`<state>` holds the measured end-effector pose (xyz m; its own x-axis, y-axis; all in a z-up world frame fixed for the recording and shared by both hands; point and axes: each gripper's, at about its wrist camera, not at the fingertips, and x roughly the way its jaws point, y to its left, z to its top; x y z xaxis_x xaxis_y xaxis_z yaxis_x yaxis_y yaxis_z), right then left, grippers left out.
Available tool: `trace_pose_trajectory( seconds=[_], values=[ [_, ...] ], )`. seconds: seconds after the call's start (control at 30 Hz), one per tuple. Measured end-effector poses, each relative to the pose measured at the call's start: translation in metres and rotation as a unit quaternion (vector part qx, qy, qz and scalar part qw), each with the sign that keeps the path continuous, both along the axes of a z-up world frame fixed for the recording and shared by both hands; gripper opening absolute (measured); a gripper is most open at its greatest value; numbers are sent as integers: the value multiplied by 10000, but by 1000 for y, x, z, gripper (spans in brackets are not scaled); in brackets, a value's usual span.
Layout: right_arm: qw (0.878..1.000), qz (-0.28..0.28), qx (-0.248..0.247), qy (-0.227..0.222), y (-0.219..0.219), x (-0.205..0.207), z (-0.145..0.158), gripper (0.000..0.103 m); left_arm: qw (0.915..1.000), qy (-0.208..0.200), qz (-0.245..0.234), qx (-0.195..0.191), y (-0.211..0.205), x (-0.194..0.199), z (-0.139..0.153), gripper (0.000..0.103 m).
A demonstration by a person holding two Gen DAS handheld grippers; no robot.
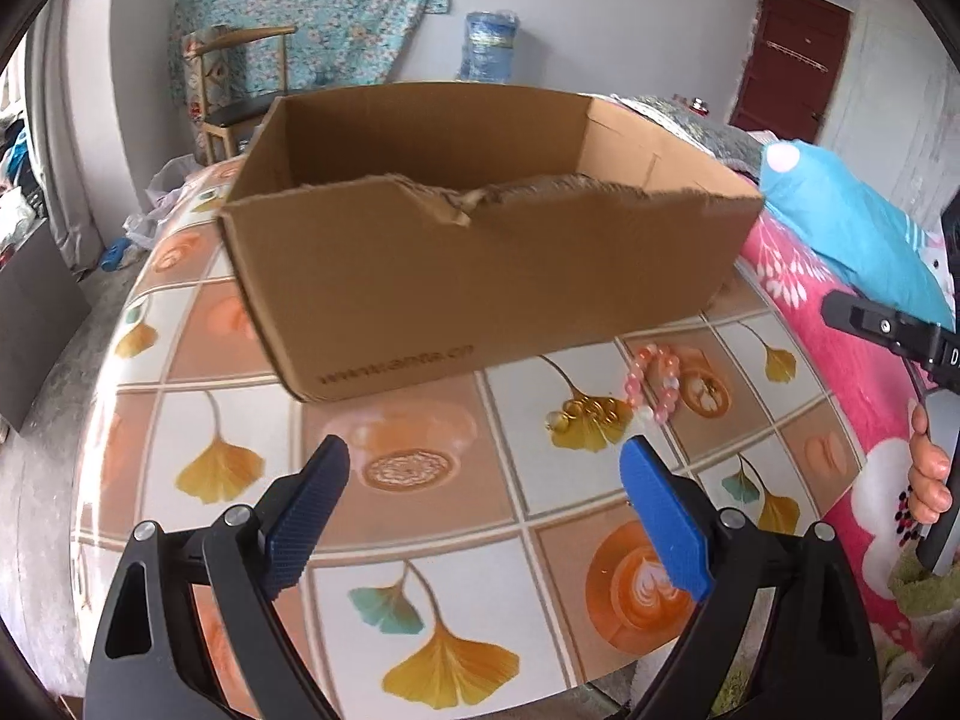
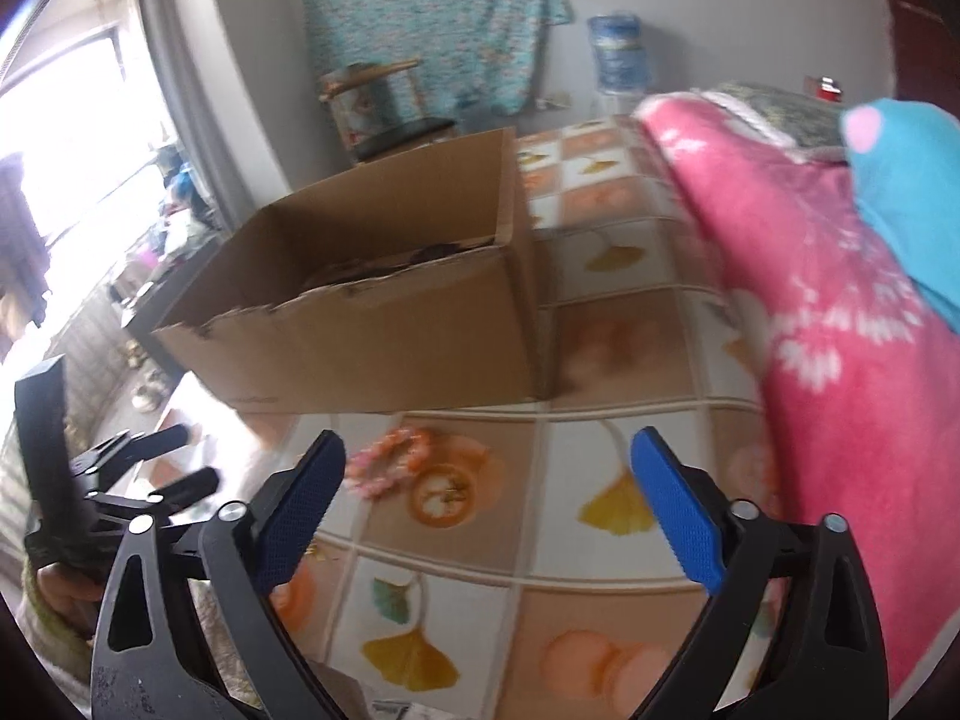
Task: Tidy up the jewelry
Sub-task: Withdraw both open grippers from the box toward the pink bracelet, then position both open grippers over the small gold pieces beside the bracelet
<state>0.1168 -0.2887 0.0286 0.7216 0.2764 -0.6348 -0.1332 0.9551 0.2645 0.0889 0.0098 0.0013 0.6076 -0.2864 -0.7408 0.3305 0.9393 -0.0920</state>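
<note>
Jaws on my left gripper (image 1: 485,468) and right gripper (image 2: 487,459) both stand wide, nothing between them. Beyond the left fingertips, slightly right, the pink beaded bracelet (image 1: 654,381) lies flat on the tiled-pattern tablecloth (image 1: 420,600), gold ring cluster (image 1: 591,411) touching it. I judge the left nearer. Behind stands the open brown cardboard box (image 1: 480,276).

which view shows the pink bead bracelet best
The left wrist view. There the pink bead bracelet is sharp, its separate beads visible, lying on the tablecloth just in front of the cardboard box. The right wrist view shows it only as a motion-blurred pink ring.
</note>
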Motion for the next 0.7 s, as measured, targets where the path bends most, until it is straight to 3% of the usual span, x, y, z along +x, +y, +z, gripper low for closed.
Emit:
trace_pose_trajectory(
  seconds=[0.17,0.33,0.43,0.7],
  values=[
    [9983,562,146,38,25,6,-5,68,9989,-223,-237,335,-15,0,-8,86],
    [9926,1130,331,295,50,14,-17,41,9970,-319,-428,567,-22,4,-14,72],
    [9878,1436,372,471,64,17,-25,29,9963,-331,-531,583,-23,7,-16,64],
    [9791,1867,209,778,92,26,-42,14,9963,-213,-725,418,-24,13,-21,49]
  ],
)
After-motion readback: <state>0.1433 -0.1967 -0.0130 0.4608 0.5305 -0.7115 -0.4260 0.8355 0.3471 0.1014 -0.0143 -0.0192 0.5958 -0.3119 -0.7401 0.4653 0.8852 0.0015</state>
